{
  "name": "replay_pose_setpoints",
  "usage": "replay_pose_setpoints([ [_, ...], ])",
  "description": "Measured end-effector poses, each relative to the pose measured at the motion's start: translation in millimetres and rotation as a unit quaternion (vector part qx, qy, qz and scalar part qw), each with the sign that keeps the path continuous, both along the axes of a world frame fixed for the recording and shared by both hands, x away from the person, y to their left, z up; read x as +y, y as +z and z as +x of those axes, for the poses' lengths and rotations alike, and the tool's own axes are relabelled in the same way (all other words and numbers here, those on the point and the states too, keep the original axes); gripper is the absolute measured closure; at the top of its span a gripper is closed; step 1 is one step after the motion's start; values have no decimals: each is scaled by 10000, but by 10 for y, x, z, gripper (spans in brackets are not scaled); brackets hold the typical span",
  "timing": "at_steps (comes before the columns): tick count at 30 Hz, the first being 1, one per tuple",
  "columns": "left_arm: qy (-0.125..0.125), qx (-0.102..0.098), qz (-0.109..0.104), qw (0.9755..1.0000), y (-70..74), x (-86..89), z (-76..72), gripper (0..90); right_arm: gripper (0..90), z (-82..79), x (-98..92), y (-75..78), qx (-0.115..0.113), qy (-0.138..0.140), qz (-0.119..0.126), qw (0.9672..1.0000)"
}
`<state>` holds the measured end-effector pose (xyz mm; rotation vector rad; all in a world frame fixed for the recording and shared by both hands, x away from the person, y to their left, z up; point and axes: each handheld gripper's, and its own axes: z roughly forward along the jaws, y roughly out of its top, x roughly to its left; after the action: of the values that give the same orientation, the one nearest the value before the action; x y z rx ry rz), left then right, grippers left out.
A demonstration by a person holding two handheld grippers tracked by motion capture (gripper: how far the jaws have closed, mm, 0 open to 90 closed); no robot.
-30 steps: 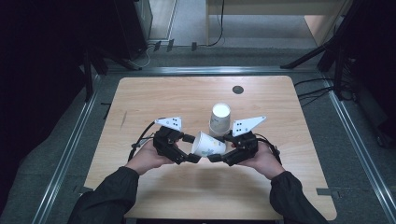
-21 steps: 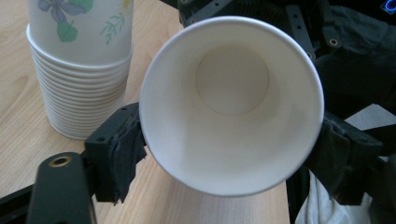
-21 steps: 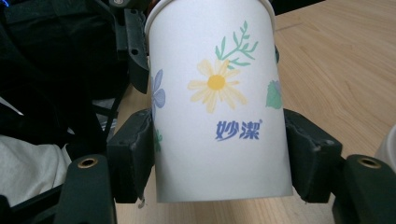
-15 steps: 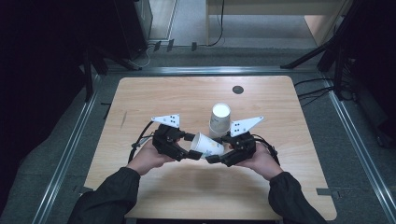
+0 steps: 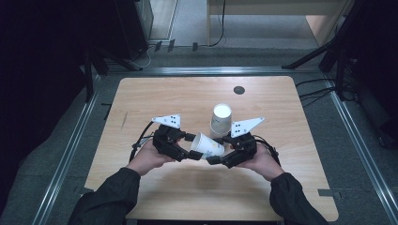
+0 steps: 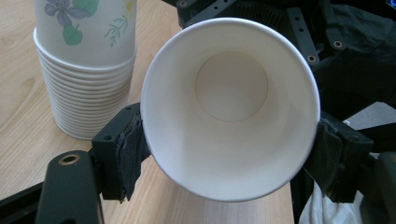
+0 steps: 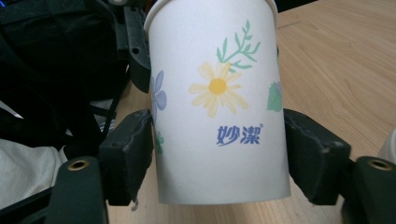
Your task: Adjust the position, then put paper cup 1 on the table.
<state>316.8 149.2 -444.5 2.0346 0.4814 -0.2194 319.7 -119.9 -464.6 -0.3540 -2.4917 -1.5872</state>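
A flowered white paper cup (image 5: 207,146) lies on its side above the table between my two grippers. Its open mouth (image 6: 229,107) faces the left gripper (image 5: 190,148). The left jaws have just been closing, and their pads (image 6: 126,149) press on the rim from both sides. The cup's printed wall (image 7: 219,107) stands between the jaws of the right gripper (image 5: 220,155). Those jaws have just been opening, and their pads (image 7: 140,144) sit close beside the wall without squeezing it.
A tall stack of matching cups (image 5: 219,121) stands upside down just behind the grippers, close to the left jaw (image 6: 84,70). The wooden table (image 5: 164,98) has a small dark round disc (image 5: 239,90) near its far edge. Metal rails run along both sides.
The left jaws have drawn in onto the cup's rim and the right jaws have spread off its wall. Both hands and the cup stay where they were.
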Motion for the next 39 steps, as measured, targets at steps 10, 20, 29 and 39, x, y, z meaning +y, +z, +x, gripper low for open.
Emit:
replay_pose_setpoints([
  [10, 202, -46, -229, 9995, 114, 229, 33, 229, 246, 29, -36, -31, 57, -169, -317, 9993],
  [20, 628, -177, 46, 9979, 271, 581, 92, 229, 277, 51, -131, -92, -74, -499, -798, 9955],
  [29, 1256, -286, 833, 9882, 397, 877, 159, 229, 286, 56, -225, -115, -28, -796, -1046, 9913],
  [39, 1683, -103, 1353, 9763, 431, 1109, 275, 233, 292, 67, -282, -100, -30, -940, -1100, 9895],
])
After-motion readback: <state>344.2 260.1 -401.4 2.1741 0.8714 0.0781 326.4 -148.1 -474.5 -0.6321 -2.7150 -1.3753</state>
